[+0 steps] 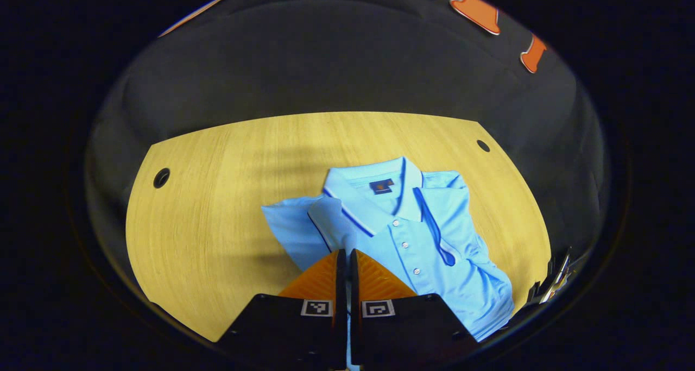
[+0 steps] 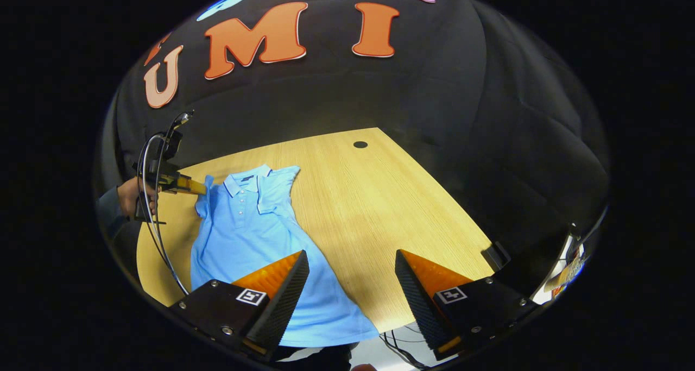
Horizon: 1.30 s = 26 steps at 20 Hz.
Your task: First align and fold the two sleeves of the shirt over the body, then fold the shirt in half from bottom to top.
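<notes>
A light blue polo shirt (image 1: 423,251) lies face up on the wooden table (image 1: 217,208), collar toward the far side. One sleeve with dark trim is folded across its chest (image 1: 434,224). The other sleeve (image 1: 290,227) spreads out to the left, and my left gripper (image 1: 346,251) is shut on its fabric, a sliver of blue showing between the fingers. The right gripper view shows the shirt (image 2: 244,235) lengthwise, with the left gripper (image 2: 187,185) at its shoulder. My right gripper (image 2: 350,273) hangs open above the table beside the shirt's hem, holding nothing.
A person's hand (image 2: 129,196) holds the left gripper, and its cable (image 2: 157,240) loops down past the table's left edge. Round cable holes (image 1: 161,177) (image 1: 482,145) (image 2: 360,144) sit near the far corners. Loose cables (image 2: 399,349) hang below the near edge.
</notes>
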Available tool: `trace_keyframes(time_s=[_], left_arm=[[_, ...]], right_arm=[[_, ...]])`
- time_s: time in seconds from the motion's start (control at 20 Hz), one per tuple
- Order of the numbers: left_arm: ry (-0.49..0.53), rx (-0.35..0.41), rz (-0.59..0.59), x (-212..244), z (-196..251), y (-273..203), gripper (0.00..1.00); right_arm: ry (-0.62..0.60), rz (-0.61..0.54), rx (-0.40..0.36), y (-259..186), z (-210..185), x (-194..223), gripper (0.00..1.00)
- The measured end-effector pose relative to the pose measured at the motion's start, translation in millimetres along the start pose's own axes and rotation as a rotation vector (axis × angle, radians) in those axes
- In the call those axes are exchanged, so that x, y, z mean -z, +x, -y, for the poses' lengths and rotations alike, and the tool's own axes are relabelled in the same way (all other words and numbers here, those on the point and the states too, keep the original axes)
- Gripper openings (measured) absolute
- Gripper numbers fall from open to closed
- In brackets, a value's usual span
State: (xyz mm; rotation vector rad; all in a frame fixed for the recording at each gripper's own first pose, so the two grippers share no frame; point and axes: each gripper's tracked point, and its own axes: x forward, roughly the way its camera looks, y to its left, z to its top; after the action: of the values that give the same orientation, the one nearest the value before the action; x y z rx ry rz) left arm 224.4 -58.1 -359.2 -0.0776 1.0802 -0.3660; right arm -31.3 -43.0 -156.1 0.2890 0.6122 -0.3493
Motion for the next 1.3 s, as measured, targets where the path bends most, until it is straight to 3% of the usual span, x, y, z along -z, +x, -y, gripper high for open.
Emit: trace_keyframes(time_s=[0.3,0.4,0.45,0.5,0.65,1.0,1.3], left_arm=[[0.101,0.039,-0.024,-5.1,50.6,26.3,0.06],[0.107,0.084,-0.020,-4.8,69.7,30.4,0.12],[0.105,0.108,-0.022,-5.2,77.7,30.1,0.28],[0.104,0.123,-0.023,-3.1,82.8,31.2,0.31],[0.108,0.127,-0.015,1.9,91.3,26.3,0.98],[0.018,0.108,0.000,38.0,91.3,-41.2,0.99],[-0.124,0.072,-0.012,105.3,76.5,-106.4,0.99]], right_arm=[[0.034,-0.040,0.016,-4.5,15.5,21.5,0.98],[0.034,-0.053,0.016,-4.1,17.1,27.5,0.98],[0.034,-0.061,0.015,-4.6,18.8,30.4,0.98],[0.033,-0.068,0.009,-4.8,17.8,32.3,0.98],[0.019,-0.075,-0.013,-3.0,20.3,36.5,0.98],[-0.052,-0.125,-0.117,8.8,19.1,51.8,0.98],[-0.151,-0.193,-0.237,17.1,6.1,81.9,0.98]])
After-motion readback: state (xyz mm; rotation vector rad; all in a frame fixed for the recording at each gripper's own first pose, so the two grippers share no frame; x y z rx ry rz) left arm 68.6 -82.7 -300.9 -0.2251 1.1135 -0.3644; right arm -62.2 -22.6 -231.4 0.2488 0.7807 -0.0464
